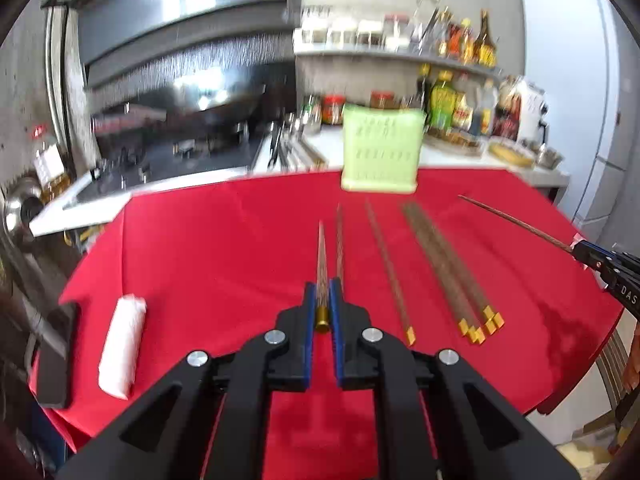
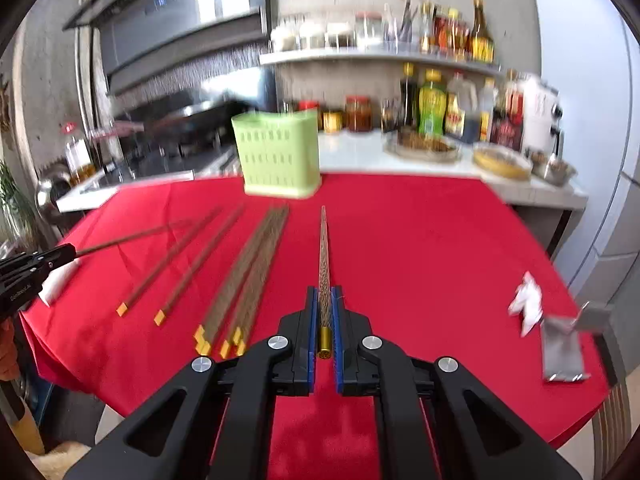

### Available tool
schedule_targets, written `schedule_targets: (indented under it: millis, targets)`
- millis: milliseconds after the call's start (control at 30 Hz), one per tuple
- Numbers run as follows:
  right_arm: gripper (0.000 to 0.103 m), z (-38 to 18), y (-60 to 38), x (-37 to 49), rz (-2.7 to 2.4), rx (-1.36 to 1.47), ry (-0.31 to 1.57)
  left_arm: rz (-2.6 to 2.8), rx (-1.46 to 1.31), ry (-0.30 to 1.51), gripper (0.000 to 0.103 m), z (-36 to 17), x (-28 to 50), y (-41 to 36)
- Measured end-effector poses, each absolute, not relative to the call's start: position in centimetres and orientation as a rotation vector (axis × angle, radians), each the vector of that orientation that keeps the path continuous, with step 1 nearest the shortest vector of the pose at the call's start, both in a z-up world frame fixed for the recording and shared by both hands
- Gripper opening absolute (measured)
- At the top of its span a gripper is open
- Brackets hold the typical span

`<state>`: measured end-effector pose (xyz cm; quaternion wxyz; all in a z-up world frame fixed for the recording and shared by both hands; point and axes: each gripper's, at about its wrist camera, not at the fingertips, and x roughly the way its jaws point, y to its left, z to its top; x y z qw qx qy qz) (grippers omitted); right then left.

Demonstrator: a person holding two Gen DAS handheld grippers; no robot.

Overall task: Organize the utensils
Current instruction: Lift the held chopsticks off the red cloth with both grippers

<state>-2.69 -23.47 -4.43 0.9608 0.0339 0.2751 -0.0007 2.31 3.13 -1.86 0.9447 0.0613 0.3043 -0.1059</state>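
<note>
My left gripper (image 1: pixel 322 292) is shut on a brown chopstick (image 1: pixel 322 264) with a gold end cap, held above the red tablecloth (image 1: pixel 224 248). My right gripper (image 2: pixel 325 300) is shut on another such chopstick (image 2: pixel 323 256); it shows at the right edge of the left wrist view (image 1: pixel 516 220). Several more chopsticks lie side by side on the cloth (image 1: pixel 444 264), (image 2: pixel 248 276). A light green slotted utensil holder (image 1: pixel 381 152), (image 2: pixel 280 156) stands upright at the cloth's far edge, beyond both chopstick tips.
A white rolled cloth (image 1: pixel 122 344) and a dark flat object (image 1: pixel 56 356) lie at the left. Crumpled white tissue (image 2: pixel 527 300) and a grey packet (image 2: pixel 563 352) lie at the right. A counter with bottles, jars and bowls (image 2: pixel 440 120) and a stove (image 1: pixel 180 148) stand behind.
</note>
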Motion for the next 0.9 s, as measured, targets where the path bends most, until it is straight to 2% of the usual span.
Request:
schedule_targets:
  millis: [200, 300, 467, 633, 833, 900]
  targets:
    - [0.007, 0.1, -23.1, -4.3, 0.005, 0.057, 0.430, -0.238, 0.121, 0.494, 0.007, 2.1, 1.1, 2.5]
    - [0.007, 0.9, -22.8, -4.5, -0.004, 0.029, 0.462, -0.241, 0.111, 0.440, 0.007, 3.8, 0.2, 2.7]
    - [0.007, -2.5, -23.0, -2.9, 0.004, 0.014, 0.661, -0.236, 0.104, 0.414, 0.007, 4.1, -0.1, 3.2]
    - [0.007, -6.1, -22.9, -0.6, 0.020, 0.047, 0.771, -0.235, 0.102, 0.430, 0.007, 3.3, 0.5, 3.0]
    - [0.007, -4.9, -22.7, -0.8, -0.010, 0.020, 0.656, -0.233, 0.098, 0.447, 0.007, 2.4, 1.1, 3.4]
    - [0.004, -6.9, -23.0, 1.1, -0.007, 0.016, 0.706, -0.231, 0.095, 0.461, 0.007, 1.9, 1.4, 3.3]
